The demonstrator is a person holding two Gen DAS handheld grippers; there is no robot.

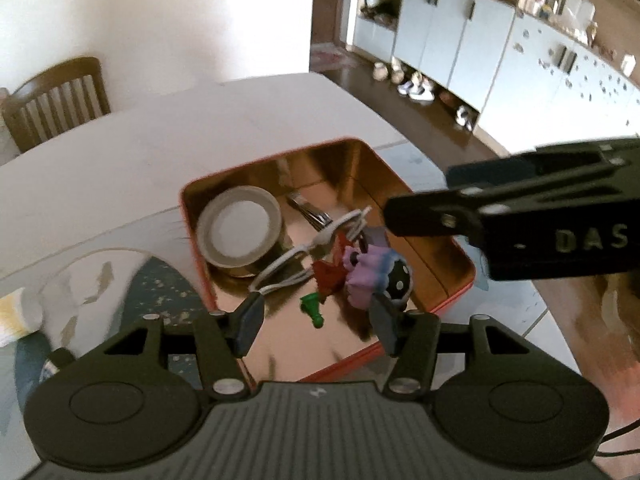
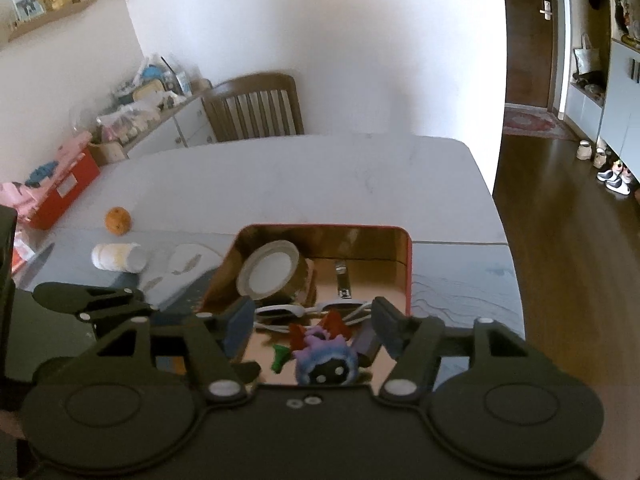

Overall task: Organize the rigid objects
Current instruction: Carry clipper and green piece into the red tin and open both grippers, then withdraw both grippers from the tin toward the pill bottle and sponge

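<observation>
A red tin box (image 1: 452,300) (image 2: 408,268) with a shiny gold inside stands open on the table. In it lie a tape roll (image 1: 240,232) (image 2: 272,272), nail clippers (image 1: 312,212) (image 2: 342,280), a white cable (image 1: 304,256) (image 2: 304,312), a red toy (image 1: 328,276), a small green toy (image 1: 312,308) (image 2: 280,356) and a purple figure with a black face (image 1: 376,276) (image 2: 324,364). My left gripper (image 1: 316,324) is open and empty above the box's near edge. My right gripper (image 2: 310,332) is open and empty over the box, and shows in the left wrist view (image 1: 520,216).
On the table to the left lie a white bottle on its side (image 2: 118,258), an orange (image 2: 118,221), a patterned mat (image 1: 160,292) and a red box (image 2: 64,196). A wooden chair (image 2: 256,108) stands at the far side. The table edge (image 2: 492,200) is at the right.
</observation>
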